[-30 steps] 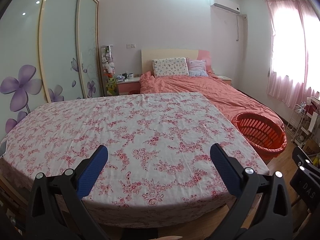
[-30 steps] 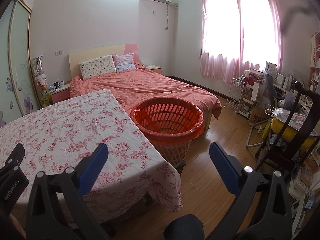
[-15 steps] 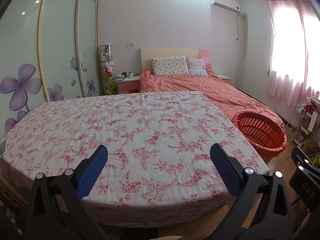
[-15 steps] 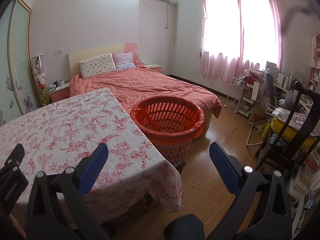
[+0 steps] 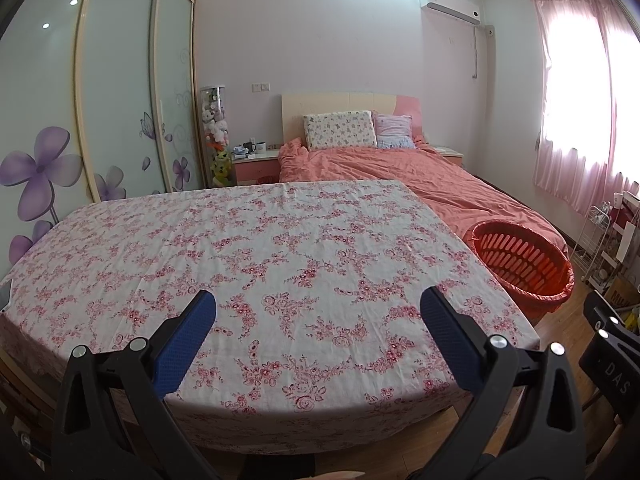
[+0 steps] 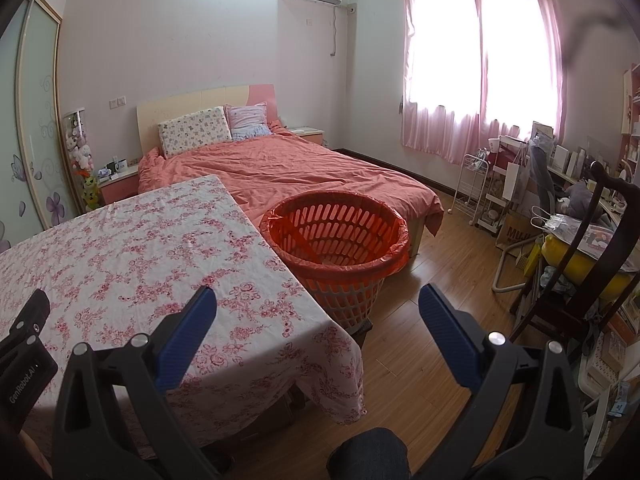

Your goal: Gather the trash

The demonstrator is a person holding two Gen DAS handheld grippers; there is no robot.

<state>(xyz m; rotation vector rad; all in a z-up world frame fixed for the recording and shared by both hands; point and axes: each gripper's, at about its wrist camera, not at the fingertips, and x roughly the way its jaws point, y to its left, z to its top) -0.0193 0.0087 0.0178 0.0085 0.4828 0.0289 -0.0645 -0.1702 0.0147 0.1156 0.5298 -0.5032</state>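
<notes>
A red slatted basket (image 6: 336, 236) lined with a red bag stands on the floor at the table's right side; it also shows in the left wrist view (image 5: 520, 264). My left gripper (image 5: 318, 320) is open and empty above the near edge of the flowered tablecloth (image 5: 260, 248). My right gripper (image 6: 318, 320) is open and empty above the table's right corner (image 6: 160, 248), short of the basket. No trash shows on the cloth in either view.
A bed with an orange cover (image 6: 288, 172) lies behind the table and basket. Sliding wardrobe doors (image 5: 120, 92) stand at the left. A dark chair (image 6: 600, 264), a white rack (image 6: 476, 188) and clutter fill the right wall. Wooden floor (image 6: 432, 272) lies beside the basket.
Both grippers have stayed open. The left view has risen slightly, so the table sits a little lower in it. The right view is almost the same.
</notes>
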